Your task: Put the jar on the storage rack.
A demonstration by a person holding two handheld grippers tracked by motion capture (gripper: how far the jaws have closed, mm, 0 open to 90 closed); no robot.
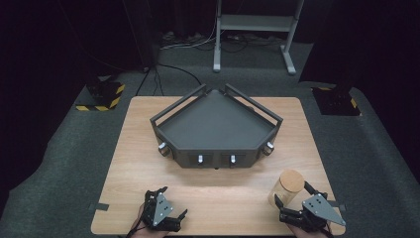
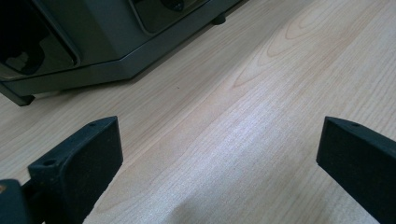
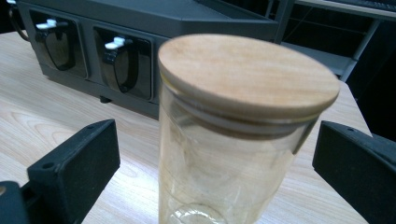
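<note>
Glass jar (image 3: 224,154) with a wooden lid (image 3: 247,77) stands upright at the near right part of the table (image 1: 133,148), between the spread jaws of the right gripper (image 1: 295,197), not touched by them. Left gripper (image 1: 171,204) rests near the front edge, jaws also spread, nothing between them. Dark tray (image 1: 216,124) sits farther back.

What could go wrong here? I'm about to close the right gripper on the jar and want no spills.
The right gripper is open, its jaws either side of the tall glass jar; an off-centre squeeze could tip it. The wooden lid appears merely to rest on top, so it might slip off. The jar stands near the table edge.
</note>
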